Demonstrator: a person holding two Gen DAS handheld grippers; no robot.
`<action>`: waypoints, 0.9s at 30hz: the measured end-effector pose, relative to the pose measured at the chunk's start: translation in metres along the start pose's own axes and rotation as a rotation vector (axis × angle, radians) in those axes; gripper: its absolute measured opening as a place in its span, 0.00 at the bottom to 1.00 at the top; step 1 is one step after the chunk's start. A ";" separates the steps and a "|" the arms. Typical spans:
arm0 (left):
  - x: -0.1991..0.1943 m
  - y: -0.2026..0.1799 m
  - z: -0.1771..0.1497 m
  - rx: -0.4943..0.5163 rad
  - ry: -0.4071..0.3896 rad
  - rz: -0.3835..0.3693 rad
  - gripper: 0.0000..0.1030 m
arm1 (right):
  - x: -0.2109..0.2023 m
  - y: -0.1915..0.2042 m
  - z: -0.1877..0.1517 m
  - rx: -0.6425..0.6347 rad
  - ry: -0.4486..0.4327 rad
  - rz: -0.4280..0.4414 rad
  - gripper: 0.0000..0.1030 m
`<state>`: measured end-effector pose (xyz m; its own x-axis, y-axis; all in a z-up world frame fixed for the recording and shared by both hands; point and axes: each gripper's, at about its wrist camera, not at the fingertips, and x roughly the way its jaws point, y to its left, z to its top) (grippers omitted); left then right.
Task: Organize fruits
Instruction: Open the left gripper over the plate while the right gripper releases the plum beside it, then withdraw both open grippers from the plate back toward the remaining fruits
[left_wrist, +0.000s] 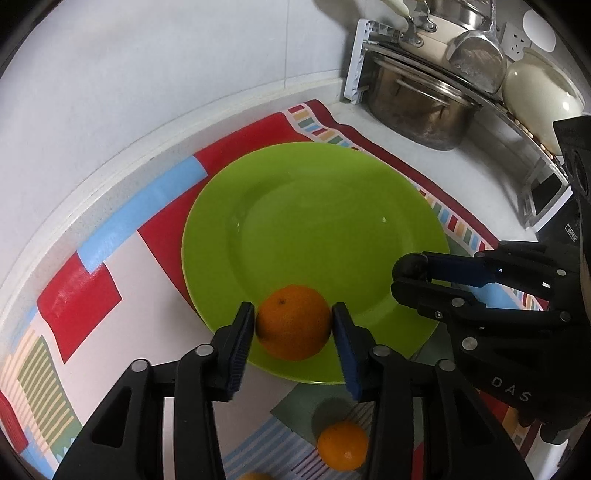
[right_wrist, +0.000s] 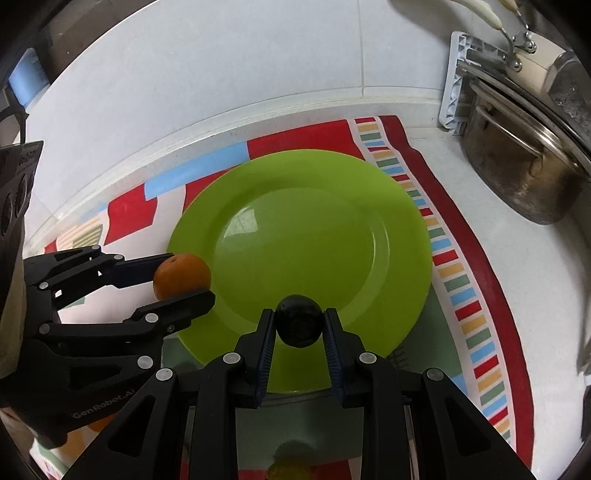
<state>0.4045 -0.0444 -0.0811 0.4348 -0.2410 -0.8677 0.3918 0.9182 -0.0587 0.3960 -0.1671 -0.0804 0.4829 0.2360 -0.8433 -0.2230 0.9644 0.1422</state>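
Left claw (left_wrist: 292, 306) nearest in its own view: spread a little around an orange (left_wrist: 293, 322), one pad (left_wrist: 242, 343) against the skin, a sliver of gap at the other. Sitting on the near rim of the green plate (left_wrist: 314, 206), that orange, not lifted clear as far as can be told. Below the fingers, on the cloth (left_wrist: 81, 295), a second orange (left_wrist: 342, 445), well apart from the plate; beside it at the very bottom edge a slice of something orange, too cut off to name.

Right claw (right_wrist: 299, 314), nearest in its own view: pinching a dark fruit (right_wrist: 298, 325), pads pressed on both flanks, held over the plate's near rim. Under it, at the bottom edge, a blurred yellowish round shape on the cloth. Seen from each side, both claws side by side, tips pointing down and inward over the same near half of the plate, apart from each other.

Further out: middle and far half of the plate bare and glossy. Under the plate, the cloth with red, blue and striped blocks, spread up to the raised white edge of the counter (right_wrist: 480, 206). Beyond the cloth's far right corner, a steel pot (left_wrist: 417, 107) on the counter, under a rack. Behind everything, a pale tiled wall (left_wrist: 184, 55).
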 end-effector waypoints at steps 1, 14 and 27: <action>0.000 0.000 0.001 -0.002 -0.007 0.005 0.53 | 0.000 0.000 0.000 0.000 0.002 -0.004 0.27; -0.063 -0.003 -0.022 -0.046 -0.141 0.069 0.63 | -0.048 0.004 -0.011 0.044 -0.090 -0.060 0.40; -0.154 -0.031 -0.059 -0.059 -0.326 0.129 0.81 | -0.133 0.025 -0.050 0.073 -0.256 -0.087 0.56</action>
<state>0.2781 -0.0175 0.0249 0.7177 -0.2006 -0.6668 0.2731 0.9620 0.0047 0.2835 -0.1804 0.0095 0.6981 0.1658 -0.6965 -0.1142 0.9861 0.1204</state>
